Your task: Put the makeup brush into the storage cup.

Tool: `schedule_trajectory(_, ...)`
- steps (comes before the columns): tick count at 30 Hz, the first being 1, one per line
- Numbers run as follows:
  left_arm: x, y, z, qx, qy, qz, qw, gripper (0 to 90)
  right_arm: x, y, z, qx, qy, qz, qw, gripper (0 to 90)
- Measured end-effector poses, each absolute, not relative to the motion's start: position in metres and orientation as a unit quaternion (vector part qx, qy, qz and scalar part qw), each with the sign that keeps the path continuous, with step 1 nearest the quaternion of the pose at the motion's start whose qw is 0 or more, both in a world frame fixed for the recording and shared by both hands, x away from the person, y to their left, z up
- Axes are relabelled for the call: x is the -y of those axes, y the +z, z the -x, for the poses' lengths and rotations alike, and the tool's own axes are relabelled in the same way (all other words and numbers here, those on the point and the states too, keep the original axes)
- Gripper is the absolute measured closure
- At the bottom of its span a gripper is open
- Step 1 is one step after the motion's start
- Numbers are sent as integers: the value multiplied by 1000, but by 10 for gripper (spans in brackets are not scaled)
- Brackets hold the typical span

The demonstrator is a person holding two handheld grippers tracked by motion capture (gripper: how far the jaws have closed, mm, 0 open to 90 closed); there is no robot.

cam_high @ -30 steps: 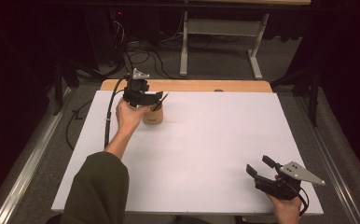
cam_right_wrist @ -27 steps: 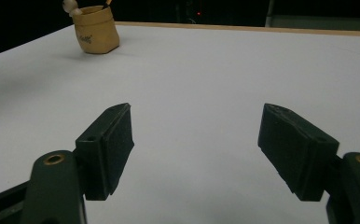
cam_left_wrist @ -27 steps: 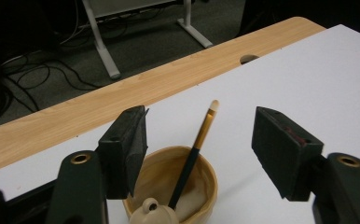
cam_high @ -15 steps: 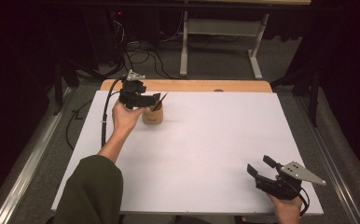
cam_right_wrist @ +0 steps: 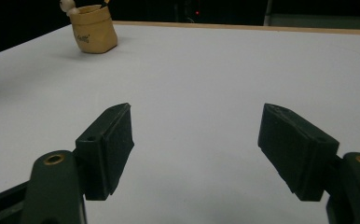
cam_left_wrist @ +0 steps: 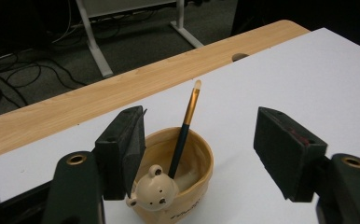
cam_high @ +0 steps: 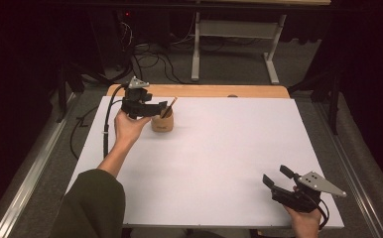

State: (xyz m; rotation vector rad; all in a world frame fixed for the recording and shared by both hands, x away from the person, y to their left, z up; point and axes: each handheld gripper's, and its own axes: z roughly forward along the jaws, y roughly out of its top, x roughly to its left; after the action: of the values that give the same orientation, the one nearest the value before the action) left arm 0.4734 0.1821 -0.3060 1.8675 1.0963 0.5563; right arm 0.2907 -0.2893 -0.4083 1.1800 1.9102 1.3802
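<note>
A small tan cup with a bear head on its rim stands on the white sheet near the back left. A brush leans in it, tip up. In the left gripper view the cup and brush sit between and just beyond the jaws. My left gripper hovers open right over the cup's left side, nothing held. My right gripper rests open at the front right, empty. The right gripper view shows the cup far off at the upper left.
A wooden table edge runs along the back of the sheet. Beyond it are cables on the floor and a white desk frame. A metal rail runs along the left.
My left gripper has drawn slightly back and left from the cup. The right gripper has stayed still.
</note>
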Motion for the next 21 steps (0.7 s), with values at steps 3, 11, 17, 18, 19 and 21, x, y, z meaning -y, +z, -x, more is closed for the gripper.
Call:
schedule_trajectory(3, -182, -306, -471, -438, 224, -751, 440, 343, 289, -408, -291, -702, 506, -434, 251, 281)
schedule_trajectory(11, -184, -303, -465, -430, 224, -753, 446, 343, 289, -408, -291, -702, 507, -433, 250, 282)
schedule_trajectory(17, -184, -301, -461, -424, 223, -754, 449, 342, 289, -408, -291, -702, 507, -433, 250, 281)
schedule_trajectory(18, -184, -300, -460, -425, 223, -751, 453, 342, 289, -408, -290, -702, 507, -434, 250, 281)
schedule_trajectory(19, -185, -300, -459, -424, 224, -751, 455, 342, 289, -408, -290, -701, 507, -434, 251, 282)
schedule_trajectory(21, -186, -299, -458, -424, 224, -749, 457, 342, 289, -408, -290, -701, 507, -434, 251, 281)
